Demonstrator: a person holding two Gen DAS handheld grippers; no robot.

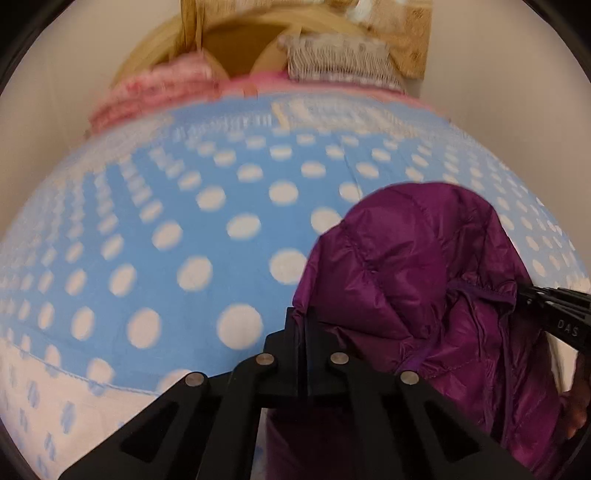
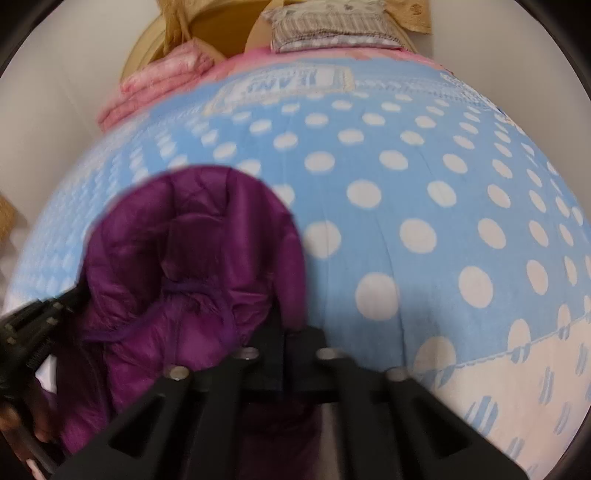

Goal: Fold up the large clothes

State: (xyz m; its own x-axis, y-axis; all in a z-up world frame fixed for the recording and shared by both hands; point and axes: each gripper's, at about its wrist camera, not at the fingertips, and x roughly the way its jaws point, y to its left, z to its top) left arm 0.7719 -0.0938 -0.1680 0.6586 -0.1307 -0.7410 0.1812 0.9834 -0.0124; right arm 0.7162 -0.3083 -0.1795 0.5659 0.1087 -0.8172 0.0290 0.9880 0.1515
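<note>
A purple quilted puffer jacket (image 1: 406, 277) hangs bunched above the bed, held up between my two grippers. In the left wrist view my left gripper (image 1: 304, 317) is shut on the jacket's left edge, and purple fabric also shows beneath its jaws. My right gripper (image 1: 546, 306) comes in from the right and pinches the jacket's other side near a dark drawcord. In the right wrist view the jacket (image 2: 192, 258) fills the lower left. There my right gripper (image 2: 286, 339) is shut on its edge, and my left gripper (image 2: 33, 325) grips it at the far left.
A blue blanket with white dots (image 1: 184, 221) (image 2: 406, 184) covers the bed below; its border is white. At the far end lie folded pink cloth (image 1: 147, 96) (image 2: 159, 77) and a patterned pillow (image 1: 340, 59) (image 2: 332, 29) against a wooden headboard (image 1: 240, 48). White walls flank the bed.
</note>
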